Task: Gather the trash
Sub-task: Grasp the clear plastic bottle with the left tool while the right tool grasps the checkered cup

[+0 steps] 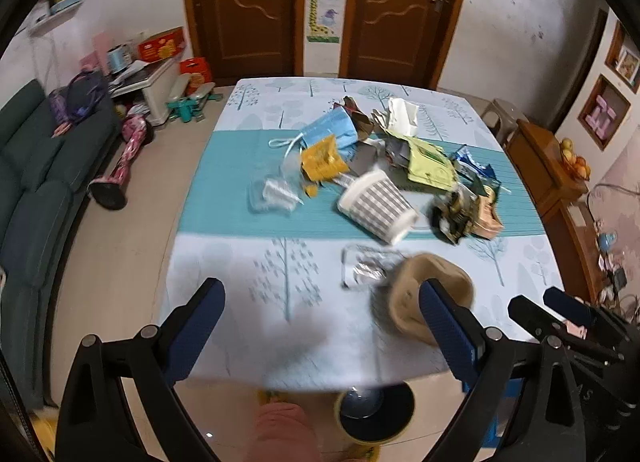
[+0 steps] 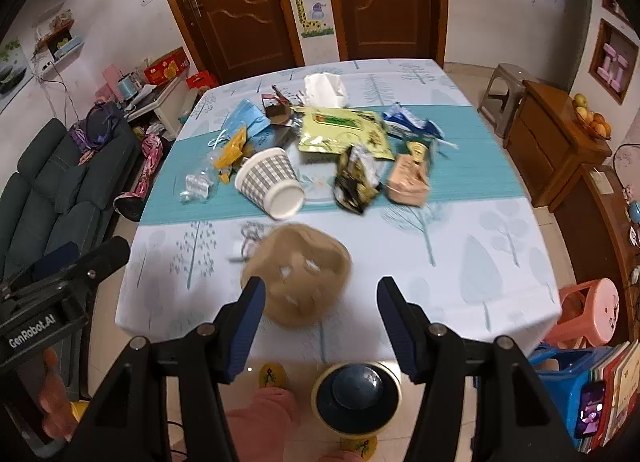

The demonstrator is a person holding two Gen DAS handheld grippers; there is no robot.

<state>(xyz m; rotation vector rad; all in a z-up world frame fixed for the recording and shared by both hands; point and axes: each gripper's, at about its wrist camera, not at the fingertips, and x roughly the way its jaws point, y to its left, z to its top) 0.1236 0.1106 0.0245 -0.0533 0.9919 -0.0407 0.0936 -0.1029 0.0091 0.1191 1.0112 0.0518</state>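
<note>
A brown crumpled paper ball [image 2: 300, 274] lies on the tablecloth near the front edge. My right gripper [image 2: 322, 294] is open just above it, with the left finger overlapping the ball's near side and the pads not pressing on it. My left gripper [image 1: 320, 302] is open over bare cloth; the brown paper ball [image 1: 432, 286] sits behind its right finger. Further back lie a checked paper cup [image 2: 268, 178] on its side, a blue face mask [image 2: 246, 118], a green wrapper [image 2: 344, 130], a silver wrapper [image 1: 364, 266] and clear plastic [image 1: 272, 192]. A round bin [image 2: 318, 390] stands on the floor below the table edge.
A green sofa [image 1: 36, 182] runs along the left, and a wooden cabinet [image 2: 560, 134] and pink stool [image 2: 592, 310] stand on the right. A person's foot [image 2: 264, 418] is beside the bin. The right gripper [image 1: 540, 300] shows at the left wrist view's right edge.
</note>
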